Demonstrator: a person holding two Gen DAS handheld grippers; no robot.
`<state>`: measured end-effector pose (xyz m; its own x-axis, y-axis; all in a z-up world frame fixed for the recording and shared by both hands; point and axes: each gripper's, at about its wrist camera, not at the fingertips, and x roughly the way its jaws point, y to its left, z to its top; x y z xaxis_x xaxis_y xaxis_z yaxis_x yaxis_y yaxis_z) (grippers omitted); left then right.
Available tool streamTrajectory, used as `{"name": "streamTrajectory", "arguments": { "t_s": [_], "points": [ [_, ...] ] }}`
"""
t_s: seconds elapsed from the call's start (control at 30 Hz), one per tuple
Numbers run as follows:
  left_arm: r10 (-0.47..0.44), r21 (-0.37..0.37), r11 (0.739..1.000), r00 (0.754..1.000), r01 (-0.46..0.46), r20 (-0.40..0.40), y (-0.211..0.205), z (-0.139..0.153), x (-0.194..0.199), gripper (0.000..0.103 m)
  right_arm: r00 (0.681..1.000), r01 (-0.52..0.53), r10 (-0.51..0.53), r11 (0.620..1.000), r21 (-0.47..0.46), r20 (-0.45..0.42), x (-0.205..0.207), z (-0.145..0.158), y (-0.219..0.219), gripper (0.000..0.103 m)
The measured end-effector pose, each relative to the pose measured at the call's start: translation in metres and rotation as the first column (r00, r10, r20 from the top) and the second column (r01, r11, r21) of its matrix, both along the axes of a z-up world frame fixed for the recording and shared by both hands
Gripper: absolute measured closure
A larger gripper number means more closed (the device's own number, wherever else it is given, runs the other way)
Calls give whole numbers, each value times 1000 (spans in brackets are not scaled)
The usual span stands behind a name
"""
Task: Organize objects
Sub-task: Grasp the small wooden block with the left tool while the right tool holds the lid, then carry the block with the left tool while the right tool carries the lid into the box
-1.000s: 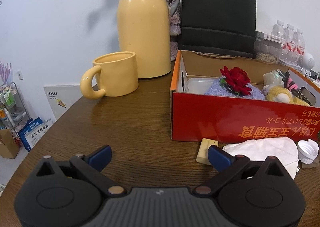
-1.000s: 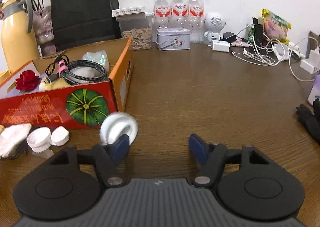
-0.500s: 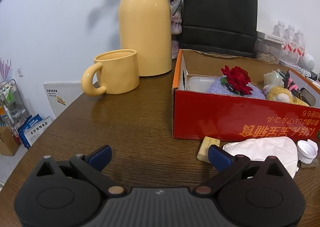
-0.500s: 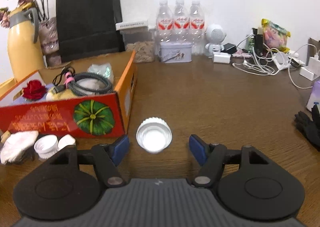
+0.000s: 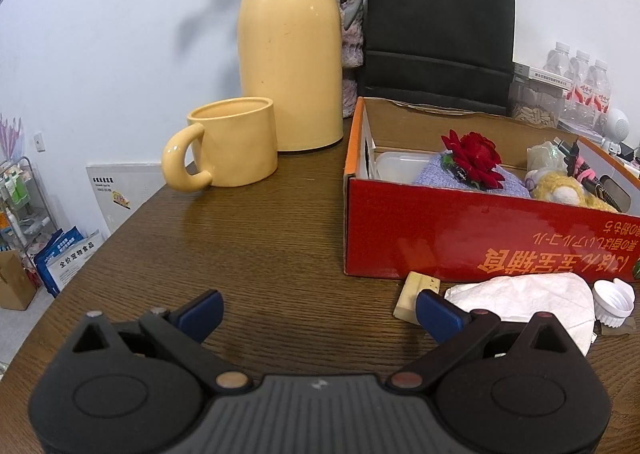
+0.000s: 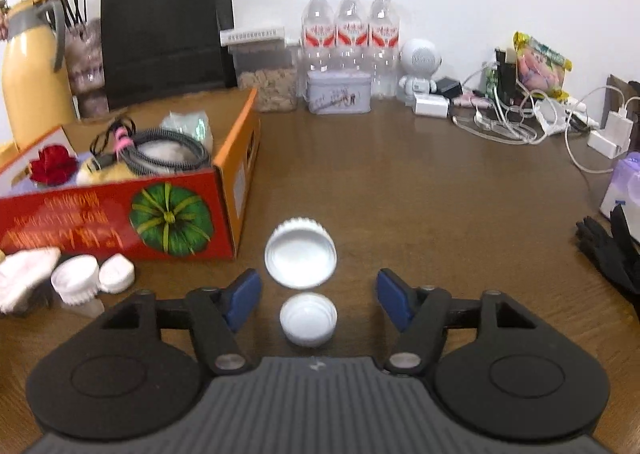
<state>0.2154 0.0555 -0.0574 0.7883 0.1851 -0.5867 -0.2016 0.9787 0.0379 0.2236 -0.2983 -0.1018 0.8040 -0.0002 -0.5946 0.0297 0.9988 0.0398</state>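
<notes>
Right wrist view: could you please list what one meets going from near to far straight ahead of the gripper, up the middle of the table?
Small white cap → large white lid → printed tin → water bottles.

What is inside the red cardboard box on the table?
The red cardboard box holds a red flower, purple cloth, clear container, yellow plush and coiled cable. The bottom is hidden.

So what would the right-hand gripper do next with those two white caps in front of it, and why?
Probably ease forward and close on the small cap. The right gripper has just been closing, yet its pads touch nothing; that cap lies on the table between the fingers, the large cap just beyond. The red box to the left already holds other items, so the caps likely belong there.
</notes>
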Motion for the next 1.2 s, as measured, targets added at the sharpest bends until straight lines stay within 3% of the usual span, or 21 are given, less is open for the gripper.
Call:
{"name": "streamTrajectory", "arguments": {
  "t_s": [0.07,0.1,0.43,0.53,0.57,0.6,0.9,1.2],
  "points": [
    [-4,1,1000,1000,4,1,0,0,0,0,1000,-4,4,1000,-5,-4,-1,-1,1,72],
    [-6,4,1000,1000,6,2,-1,0,0,1,1000,-6,6,1000,-5,-3,-2,-1,2,74],
    [-115,-15,993,993,115,34,-12,4,3,18,1000,-23,23,1000,0,12,-6,1,4,74],
    [-148,-7,989,989,148,18,-19,1,6,50,999,-26,26,1000,-2,21,-6,1,5,74],
    [-167,-21,986,986,167,4,-20,0,7,75,999,-28,28,1000,-2,23,-7,2,5,74],
    [-188,-46,981,982,188,1,-20,-1,7,84,999,-32,32,999,-3,26,-7,2,6,74],
    [-179,-11,983,981,181,78,-22,9,-10,84,995,-60,59,998,4,84,-16,8,11,74],
    [-166,4,986,971,168,171,-30,30,-29,84,969,-141,135,990,17,209,-33,28,30,74]
  ]
}}
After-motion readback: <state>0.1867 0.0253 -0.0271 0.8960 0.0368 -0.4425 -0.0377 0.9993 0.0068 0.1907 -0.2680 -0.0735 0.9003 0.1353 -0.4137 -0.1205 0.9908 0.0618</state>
